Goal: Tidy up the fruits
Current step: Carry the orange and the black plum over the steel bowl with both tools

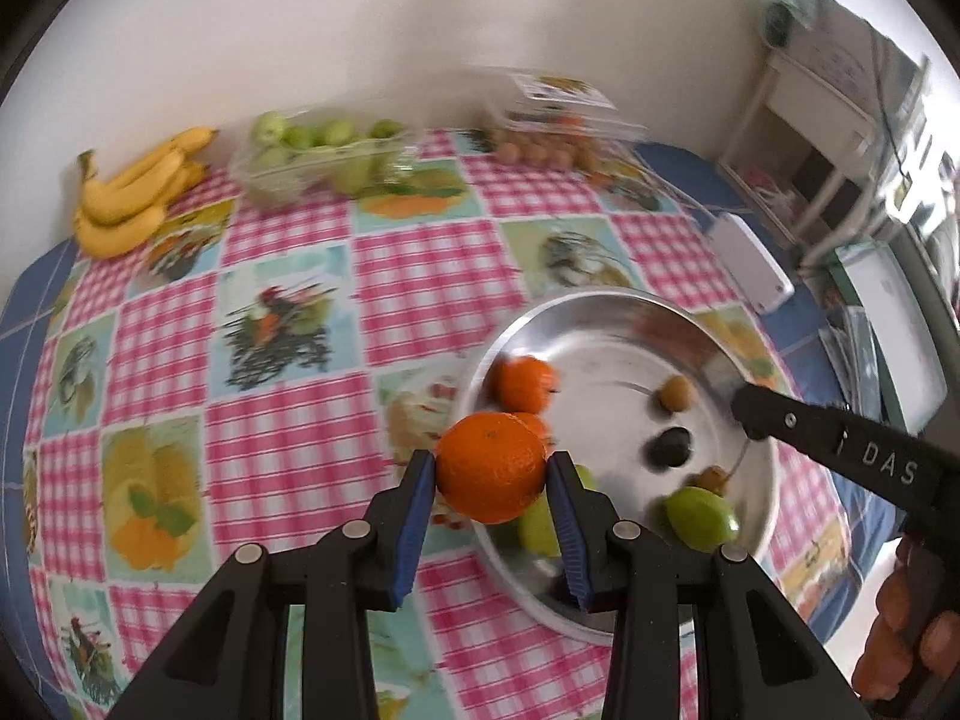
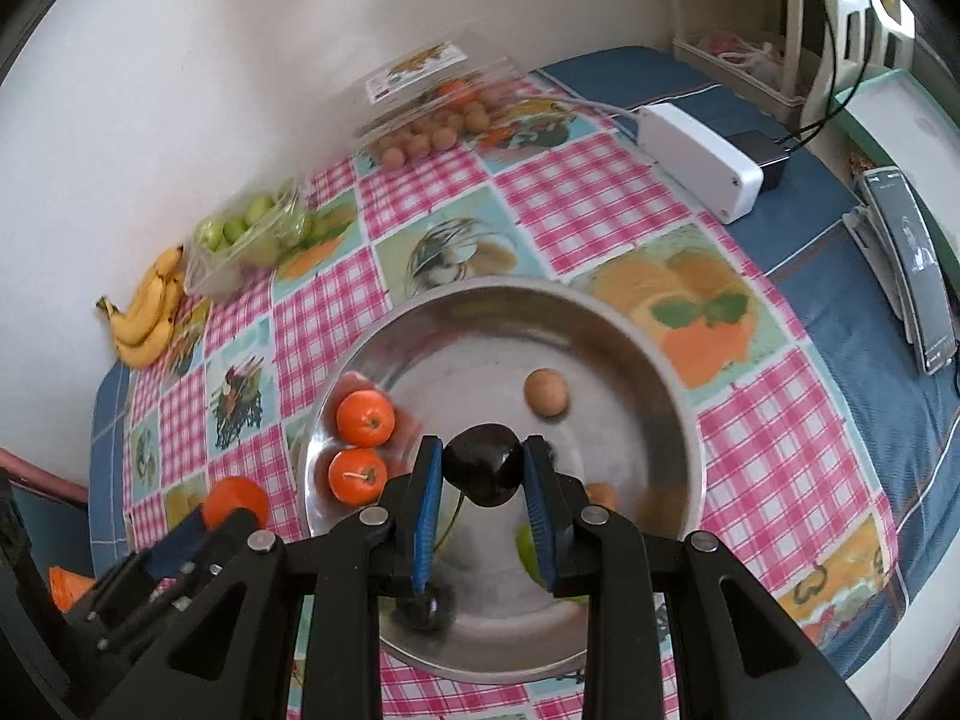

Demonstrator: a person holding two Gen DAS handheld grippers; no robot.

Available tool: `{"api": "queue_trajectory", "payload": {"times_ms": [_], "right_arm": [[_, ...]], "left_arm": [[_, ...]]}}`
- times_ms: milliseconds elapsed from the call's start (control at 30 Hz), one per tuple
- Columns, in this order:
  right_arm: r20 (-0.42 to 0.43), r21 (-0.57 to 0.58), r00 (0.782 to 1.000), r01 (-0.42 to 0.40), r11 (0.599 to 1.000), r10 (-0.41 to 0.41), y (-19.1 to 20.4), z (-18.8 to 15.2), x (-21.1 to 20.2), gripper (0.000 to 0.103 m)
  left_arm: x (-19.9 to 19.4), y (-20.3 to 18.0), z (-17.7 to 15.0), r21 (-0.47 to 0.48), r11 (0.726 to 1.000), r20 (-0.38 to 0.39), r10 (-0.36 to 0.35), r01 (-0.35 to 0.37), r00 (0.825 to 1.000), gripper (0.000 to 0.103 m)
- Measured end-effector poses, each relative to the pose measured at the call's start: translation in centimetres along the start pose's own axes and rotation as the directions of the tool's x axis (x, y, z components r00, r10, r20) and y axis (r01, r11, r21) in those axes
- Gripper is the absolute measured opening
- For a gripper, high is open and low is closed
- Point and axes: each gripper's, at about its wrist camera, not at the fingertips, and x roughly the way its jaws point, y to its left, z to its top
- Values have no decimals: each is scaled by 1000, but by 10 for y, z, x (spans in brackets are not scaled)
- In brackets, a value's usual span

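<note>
fruit is carried over a metal bowl (image 2: 672, 384).
an orange (image 1: 491, 467) is clamped by the left gripper (image 1: 491, 477), a dark plum (image 2: 483, 464) by the right gripper (image 2: 483, 468).

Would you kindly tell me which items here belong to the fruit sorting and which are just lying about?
Job: orange in left gripper, dark fruit in right gripper, metal bowl, bananas, green fruit box.
Lying about: white box, phone.

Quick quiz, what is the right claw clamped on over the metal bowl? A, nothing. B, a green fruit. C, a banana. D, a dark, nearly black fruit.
D: the right claw has its blue pads pressed against a dark, nearly black fruit above the metal bowl.
</note>
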Motion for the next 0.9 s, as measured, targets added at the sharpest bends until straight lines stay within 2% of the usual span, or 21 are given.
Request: {"api": "queue_trajectory", "payload": {"times_ms": [333, 900], "right_arm": [[-11, 5, 1000, -28, 1000, 28, -8, 3, 3, 28], [-87, -7, 992, -91, 996, 90, -2, 15, 40, 28]], "left_arm": [[22, -38, 8, 114, 993, -16, -21, 23, 1000, 41], [58, -50, 21, 141, 988, -70, -47, 57, 996, 41]]}}
